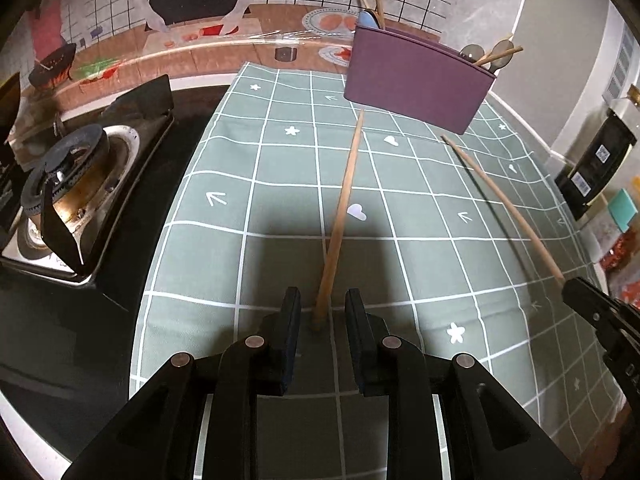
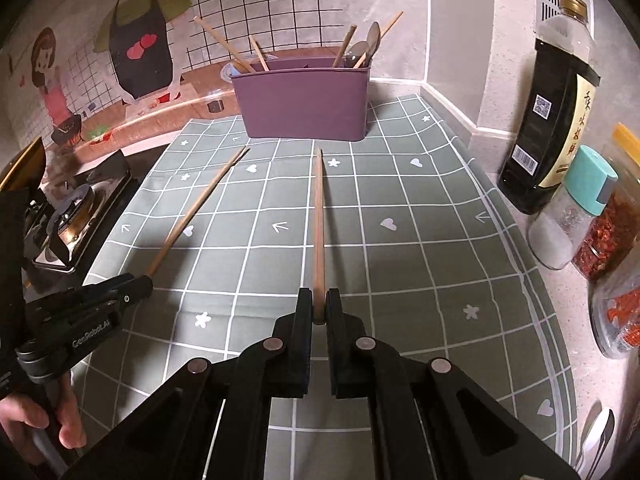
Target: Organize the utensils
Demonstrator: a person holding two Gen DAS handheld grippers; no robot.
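A purple utensil holder [image 2: 306,100] stands at the far end of the green checked cloth, with several chopsticks and spoons in it; it also shows in the left wrist view [image 1: 416,82]. My left gripper [image 1: 323,312] is open, its fingers either side of the near end of a wooden chopstick [image 1: 342,216] lying on the cloth. My right gripper [image 2: 319,310] is shut on a second wooden chopstick [image 2: 318,224] that points at the holder. In the right wrist view the left gripper [image 2: 138,284] sits at the end of the first chopstick [image 2: 196,210].
A gas stove [image 1: 76,196] lies left of the cloth [image 1: 280,152]. A soy sauce bottle [image 2: 548,120], a teal-capped shaker [image 2: 572,208] and chilli jars [image 2: 612,236] stand along the right wall. Metal spoons [image 2: 596,440] lie at the near right.
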